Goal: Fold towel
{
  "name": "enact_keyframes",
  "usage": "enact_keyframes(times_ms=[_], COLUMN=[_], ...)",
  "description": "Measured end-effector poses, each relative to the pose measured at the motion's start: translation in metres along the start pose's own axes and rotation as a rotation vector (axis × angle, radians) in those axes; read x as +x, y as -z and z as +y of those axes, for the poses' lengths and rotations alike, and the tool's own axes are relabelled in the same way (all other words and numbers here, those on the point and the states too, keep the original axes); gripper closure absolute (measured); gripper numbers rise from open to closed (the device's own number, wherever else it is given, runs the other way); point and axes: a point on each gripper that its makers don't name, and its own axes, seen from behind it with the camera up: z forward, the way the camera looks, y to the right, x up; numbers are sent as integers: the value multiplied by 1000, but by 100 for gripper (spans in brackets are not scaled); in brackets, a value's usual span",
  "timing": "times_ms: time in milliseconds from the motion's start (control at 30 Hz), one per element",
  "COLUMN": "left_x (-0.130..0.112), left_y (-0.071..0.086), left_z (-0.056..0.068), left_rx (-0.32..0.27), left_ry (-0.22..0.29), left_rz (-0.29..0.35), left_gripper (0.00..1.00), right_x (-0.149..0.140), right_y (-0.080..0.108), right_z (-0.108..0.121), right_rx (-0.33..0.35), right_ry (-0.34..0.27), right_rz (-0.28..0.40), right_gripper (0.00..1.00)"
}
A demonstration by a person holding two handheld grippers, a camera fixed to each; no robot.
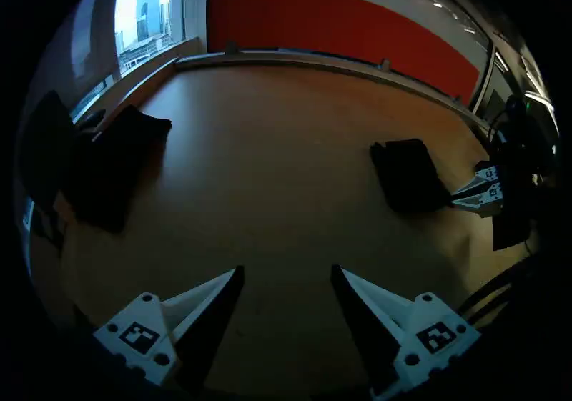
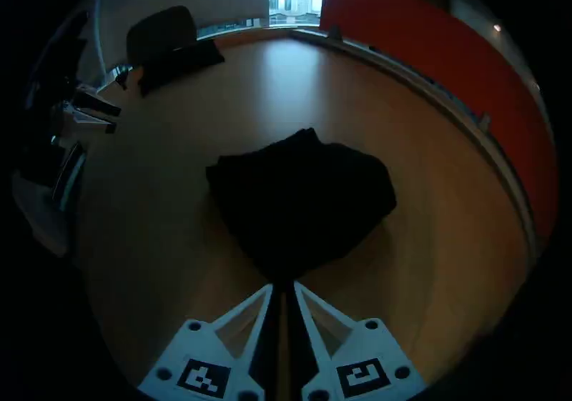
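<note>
Right gripper at 6 o'clock: fingers pressed together at the towel near edge, can't tell if cloth's caught. Left gripper spread, empty. Towel sits at 12, already a compact bundle, so folding looks mostly done. Dark pile far at 9.

Your towel is black cloth, matt and soft. The surface looks like smooth wood with a low sheen. Your left claw and right claw are matt white plastic, their dark inner faces possibly rubber.
</note>
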Motion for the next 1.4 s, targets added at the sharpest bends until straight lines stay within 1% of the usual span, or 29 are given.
enact_keyframes(times_ms=[133, 333, 667, 867, 967, 1067, 1267, 1400], left_x=[2, 6, 21, 31, 34, 36, 39, 41], left_y=[-1, -2, -1, 1, 2, 1, 0, 0], left_z=[0, 3, 10, 12, 12, 13, 16, 18], left_rx=[-3, -14, -38, -46, -49, -52, -58, -61], left_ry=[-5, -13, -29, -35, -39, -38, -36, -40], left_rz=[4, 10, 36, 55, 61, 64, 68, 69], left_gripper=[11, 11, 11, 10, 11, 11, 11, 11], right_x=[15, 49, 125, 170, 181, 185, 186, 185], right_y=[9, 26, 59, 81, 90, 96, 103, 107], right_z=[5, 12, 23, 30, 33, 34, 40, 46], right_rx=[-1, 12, 19, 9, 8, 9, 5, 3], right_ry=[11, 30, 116, 132, 134, 134, 132, 118], right_rz=[10, 45, 125, 182, 199, 203, 203, 204], right_gripper=[95, 95, 95, 95, 95, 95, 95, 95])
